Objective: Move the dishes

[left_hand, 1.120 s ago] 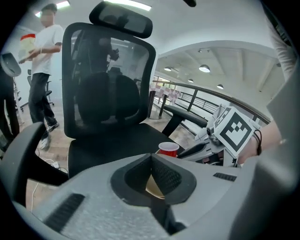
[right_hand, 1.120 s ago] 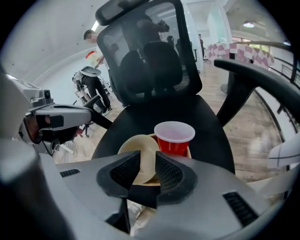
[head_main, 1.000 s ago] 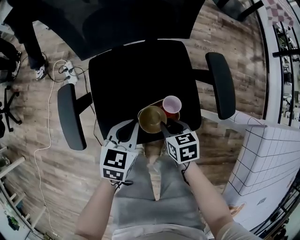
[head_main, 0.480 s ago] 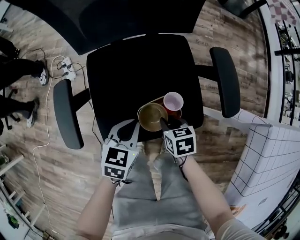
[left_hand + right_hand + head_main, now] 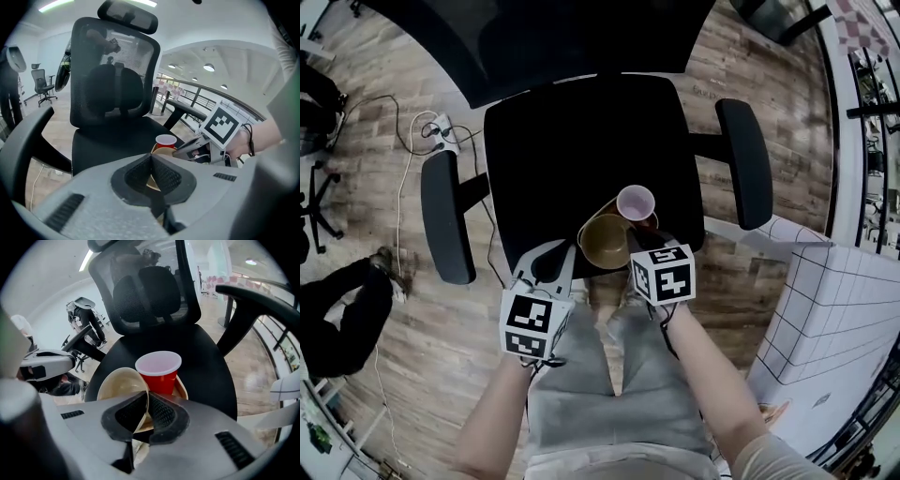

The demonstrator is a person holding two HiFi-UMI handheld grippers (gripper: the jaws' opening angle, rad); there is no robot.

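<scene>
1. Black office chair (image 5: 581, 141);
2. Left gripper (image 5: 151, 165), jaws pressed together, empty;
3. Right gripper (image 5: 146, 404), jaws just closed, pinching the rim of the tan bowl (image 5: 602, 242);
4. Bowl at the seat's front edge, just beside the red cup (image 5: 635, 202).

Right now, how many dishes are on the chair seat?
3. A tan bowl, on whose near rim the right gripper has just closed; a red cup right behind it; a tan dish under the cup, only its rim showing. More could be hidden underneath.
</scene>
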